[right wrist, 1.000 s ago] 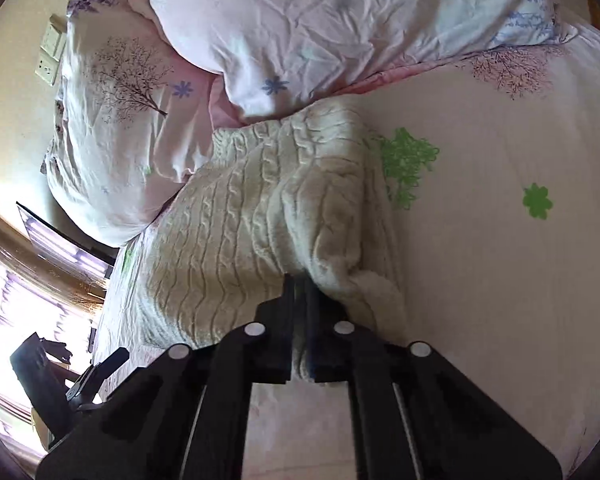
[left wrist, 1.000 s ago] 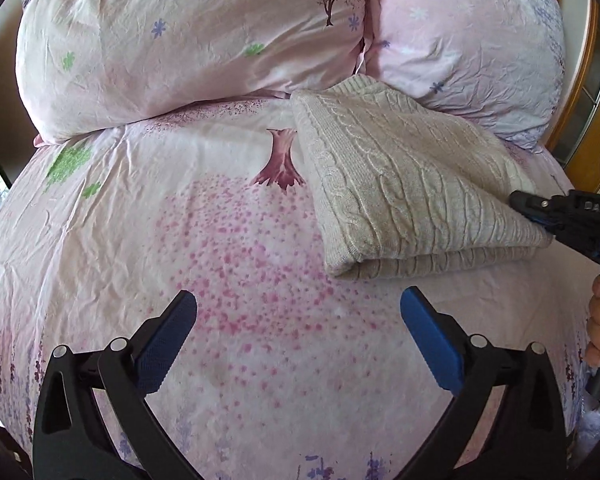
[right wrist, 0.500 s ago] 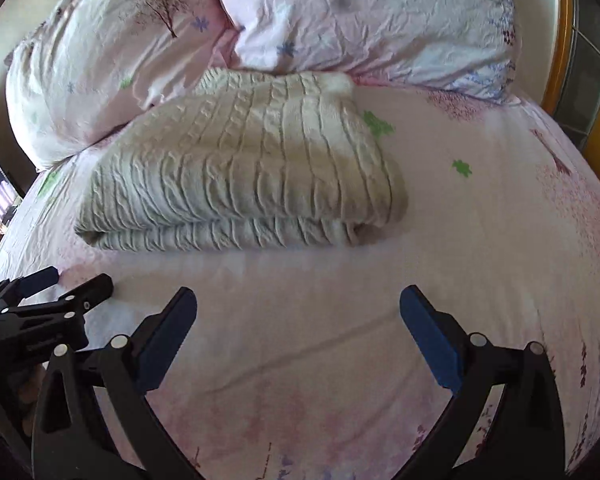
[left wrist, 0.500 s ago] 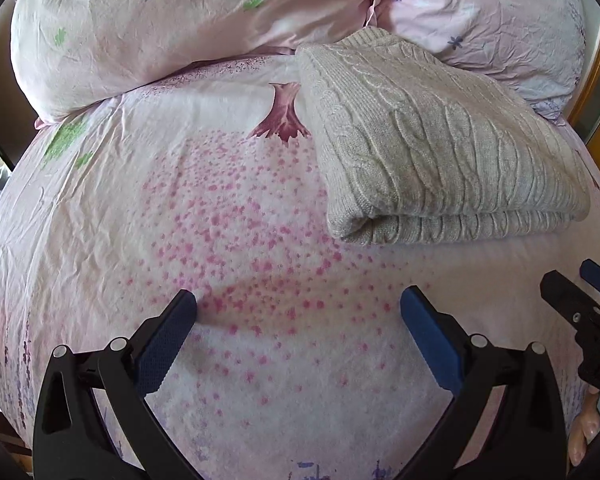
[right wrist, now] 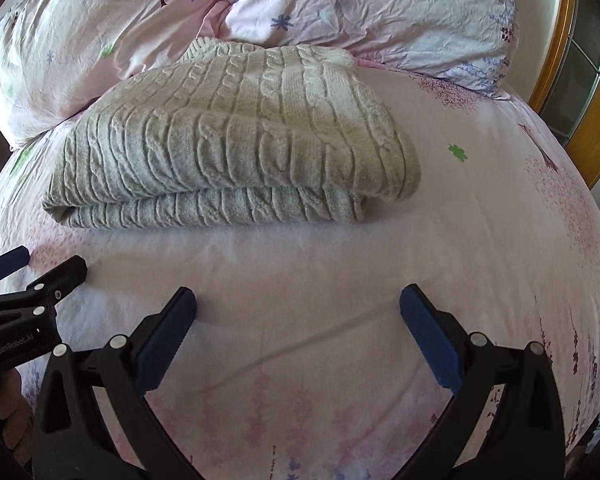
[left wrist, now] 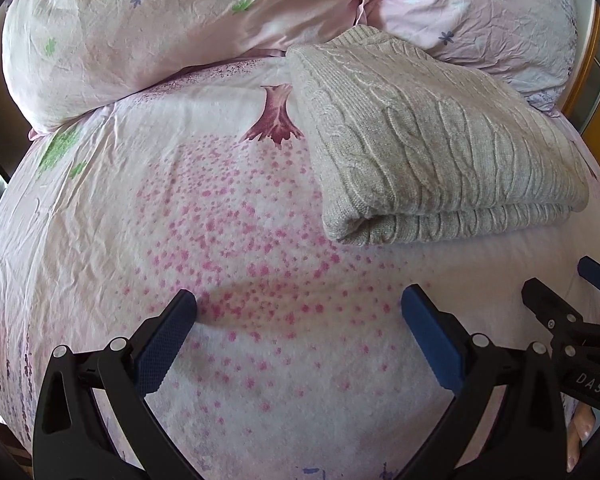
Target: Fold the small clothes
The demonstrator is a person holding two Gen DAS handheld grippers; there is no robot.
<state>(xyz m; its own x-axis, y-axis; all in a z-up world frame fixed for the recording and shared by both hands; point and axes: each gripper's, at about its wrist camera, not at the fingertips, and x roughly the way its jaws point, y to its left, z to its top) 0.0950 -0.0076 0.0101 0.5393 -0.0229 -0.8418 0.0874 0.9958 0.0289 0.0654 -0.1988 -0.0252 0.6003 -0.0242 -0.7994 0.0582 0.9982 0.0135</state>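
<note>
A cream cable-knit sweater (left wrist: pixel 432 148) lies folded in a flat stack on the pink bed, its far edge against the pillows; it also shows in the right wrist view (right wrist: pixel 236 140). My left gripper (left wrist: pixel 298 340) is open and empty, low over the sheet in front of the sweater's left corner. My right gripper (right wrist: pixel 298 340) is open and empty, in front of the sweater's near edge. Each gripper shows at the edge of the other's view: the right one (left wrist: pixel 564 300), the left one (right wrist: pixel 36 272).
Two large pink floral pillows (left wrist: pixel 160 24) (right wrist: pixel 380 4) stand behind the sweater. The bed sheet (left wrist: pixel 228 216) has a pink dotted tree print. A wooden frame (right wrist: pixel 596 120) runs along the right side of the bed.
My right gripper let go of the sweater's edge, opened and drew back from it. The sweater now lies flat and folded. My left gripper moved slightly closer to the bed.
</note>
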